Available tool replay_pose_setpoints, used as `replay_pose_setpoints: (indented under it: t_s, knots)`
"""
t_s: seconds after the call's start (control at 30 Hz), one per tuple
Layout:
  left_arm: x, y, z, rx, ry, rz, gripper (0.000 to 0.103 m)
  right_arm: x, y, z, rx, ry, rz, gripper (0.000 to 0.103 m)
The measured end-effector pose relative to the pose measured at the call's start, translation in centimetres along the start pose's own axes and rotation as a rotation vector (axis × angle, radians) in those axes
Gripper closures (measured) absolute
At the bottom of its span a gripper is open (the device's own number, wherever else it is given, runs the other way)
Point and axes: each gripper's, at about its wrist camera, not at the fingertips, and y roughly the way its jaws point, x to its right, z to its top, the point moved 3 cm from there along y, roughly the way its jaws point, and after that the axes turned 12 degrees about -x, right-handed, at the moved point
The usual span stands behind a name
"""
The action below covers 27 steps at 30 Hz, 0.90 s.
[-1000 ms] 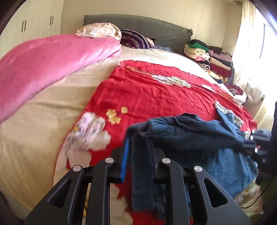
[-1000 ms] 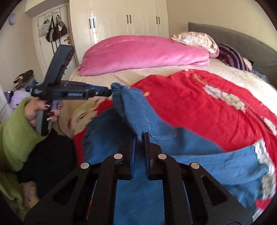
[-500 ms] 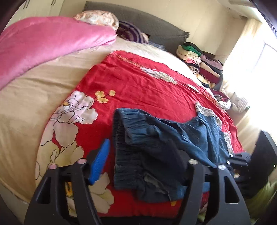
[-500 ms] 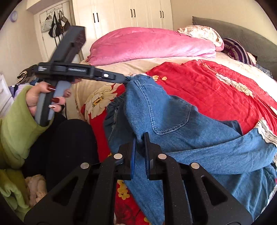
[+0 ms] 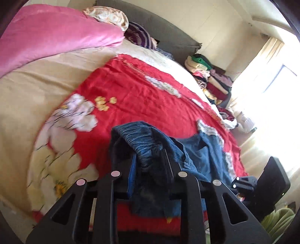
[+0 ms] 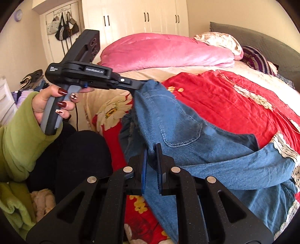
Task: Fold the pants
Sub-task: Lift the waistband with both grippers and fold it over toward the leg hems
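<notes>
Blue denim pants (image 6: 189,135) with lace-trimmed cuffs lie bunched on a red floral bedspread (image 6: 234,97) near the bed's front edge. My left gripper (image 5: 150,161) is shut on the elastic waistband (image 5: 138,135) and lifts it; it also shows in the right wrist view (image 6: 139,85), pinching a waist corner. My right gripper (image 6: 151,155) is shut on another part of the waist, holding it raised. The legs trail right toward the lace cuffs (image 6: 283,148).
A pink duvet (image 6: 165,50) and pillows (image 6: 219,39) lie at the head of the bed. Stacked folded clothes (image 5: 208,78) stand at the far right by a bright window. White wardrobes (image 6: 142,16) stand behind. The person's legs (image 6: 75,159) are at the bed's edge.
The left gripper opened about half a second ago and has closed again on the waistband, lifting it. The right gripper has kept its grip, and the pants' waist is spread wider between the two.
</notes>
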Motion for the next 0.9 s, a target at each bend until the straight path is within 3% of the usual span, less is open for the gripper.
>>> replay_pose_setpoints:
  t_s: [0.1,0.2,0.37,0.53,0.7,0.83,0.9]
  knots:
    - [-0.9,0.8,-1.1,-0.053,0.004,0.076,0.080,-0.8,1.5,-0.4,-0.046,-0.021,0.003,0.099]
    - [-2.6,2.4,-1.3,-0.105,-0.037,0.100,0.075,-1.0,3.3,-1.0,-0.097,-0.021,0.009,0.098]
    - [-3.0,2.5,-1.4,-0.112,-0.042,0.140,0.062,-1.0,4.9,-1.9,-0.152,-0.011,0.004,0.097]
    - [-1.4,-0.8,-1.6,-0.040,0.013,0.256,0.057,-1.4,5.2,-2.4,-0.162,-0.018,0.007,0.095]
    - [2.1,-1.3,-1.1,0.005,0.090,0.222,0.059,-1.5,5.3,-2.8,-0.168,-0.002,0.030,0.091]
    - [4.9,2.2,-1.5,-0.054,0.194,0.240,0.059,-1.5,5.3,-2.7,-0.172,0.005,0.047,0.087]
    - [4.8,4.4,-2.2,-0.110,0.221,0.297,0.059,-1.4,4.6,-2.9,-0.171,0.016,0.062,0.086]
